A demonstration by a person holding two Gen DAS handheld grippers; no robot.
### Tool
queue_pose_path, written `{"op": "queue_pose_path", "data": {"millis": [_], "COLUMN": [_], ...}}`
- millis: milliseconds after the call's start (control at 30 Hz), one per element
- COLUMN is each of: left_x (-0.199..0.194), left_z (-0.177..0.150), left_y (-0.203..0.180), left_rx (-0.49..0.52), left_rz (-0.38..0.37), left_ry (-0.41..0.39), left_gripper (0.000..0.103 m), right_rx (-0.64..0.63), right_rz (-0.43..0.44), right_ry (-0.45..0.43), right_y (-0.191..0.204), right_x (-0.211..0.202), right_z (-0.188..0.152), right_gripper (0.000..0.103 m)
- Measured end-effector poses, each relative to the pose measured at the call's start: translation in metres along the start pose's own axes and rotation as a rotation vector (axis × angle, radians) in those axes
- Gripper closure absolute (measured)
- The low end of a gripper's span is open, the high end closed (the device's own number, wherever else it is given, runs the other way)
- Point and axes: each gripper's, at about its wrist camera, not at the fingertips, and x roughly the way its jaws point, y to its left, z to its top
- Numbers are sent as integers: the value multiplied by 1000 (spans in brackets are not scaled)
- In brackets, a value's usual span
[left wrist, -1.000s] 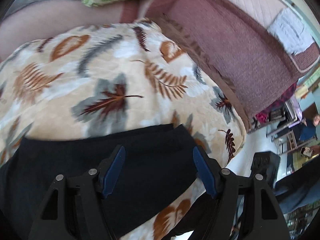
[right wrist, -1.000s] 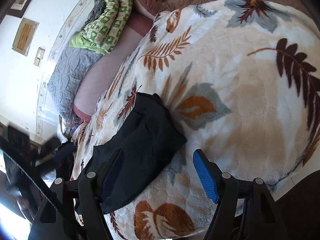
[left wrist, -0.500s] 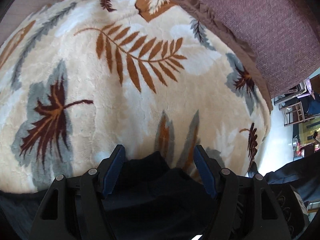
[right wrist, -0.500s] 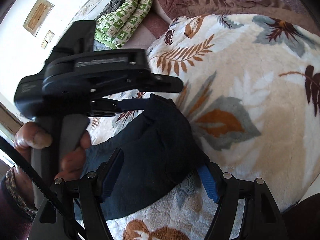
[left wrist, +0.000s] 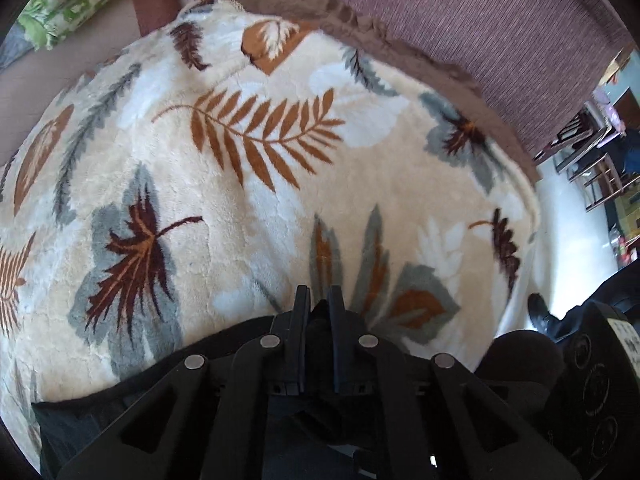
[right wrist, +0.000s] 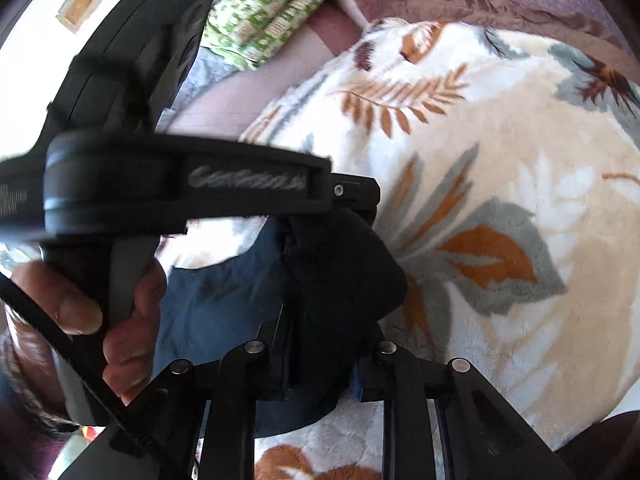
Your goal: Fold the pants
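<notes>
Once both grippers had closed, my left gripper (left wrist: 318, 300) and right gripper (right wrist: 320, 356) pinched the dark pants (right wrist: 224, 296), ready to lift and fold over the leaf-print blanket (left wrist: 280, 200).

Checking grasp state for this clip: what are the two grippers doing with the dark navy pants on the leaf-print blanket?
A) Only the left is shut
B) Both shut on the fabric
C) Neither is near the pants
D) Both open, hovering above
B: the left gripper and the right gripper each pinch a bunch of the dark navy pants over the leaf-print fleece blanket.
</notes>
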Motion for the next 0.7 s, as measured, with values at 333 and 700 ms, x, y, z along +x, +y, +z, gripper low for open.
{"op": "queue_pose_path", "data": {"millis": [333, 700], "left_x": [-81, -106], "left_z": [-56, -158], "left_y": [59, 147], "left_rx": [-239, -532], "left_rz": [-106, -123], "left_ry": [-217, -309], "left_gripper": [95, 95], "right_rx": [-194, -368], "right_rz": [86, 164], "right_ry": [21, 185], "right_y": [78, 150], "right_x": [-11, 45], "right_z": [-2, -34], "right_gripper": [81, 81]}}
